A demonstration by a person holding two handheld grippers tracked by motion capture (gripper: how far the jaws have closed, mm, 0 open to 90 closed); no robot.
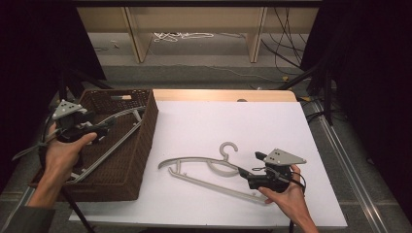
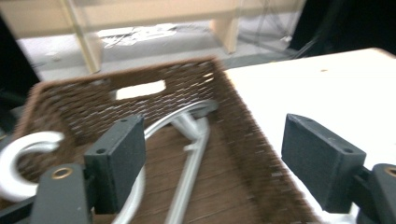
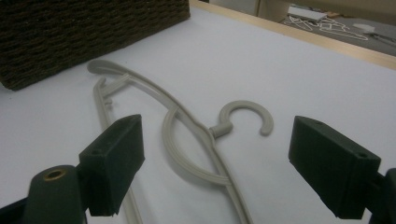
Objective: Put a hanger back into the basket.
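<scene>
From the high view, a grey hanger [image 1: 209, 170] lies flat on the white bench [image 1: 272, 121], its hook pointing away from the person. The right gripper [image 1: 243, 171] sits low at the hanger's right end, held in the person's right hand [image 1: 286, 194]. From up here its fingers look to be at the hanger's arm, but contact cannot be judged. The right gripper view settles the opening: the two fingers [image 3: 114, 158] stand wide apart, with the hanger [image 3: 196, 135] lying between them and a little ahead, its hook curling towards the right finger. Neither finger is seen touching it.

At the bench's left edge stands a brown wicker basket [image 1: 145, 131]. The high view shows a second hanger [image 1: 116, 138] lying slantwise inside it, and the left gripper [image 1: 104, 128] held above the basket in the left hand [image 1: 63, 150]. The left gripper view, somewhat blurred, looks down into the basket [image 2: 243, 130] and shows what the high view cannot: those fingers [image 2: 119, 163] are also spread wide and hold nothing. The hanger in the basket [image 2: 187, 158] rests on the floor below them, its pale hook [image 2: 18, 163] at the left edge of that view.
</scene>
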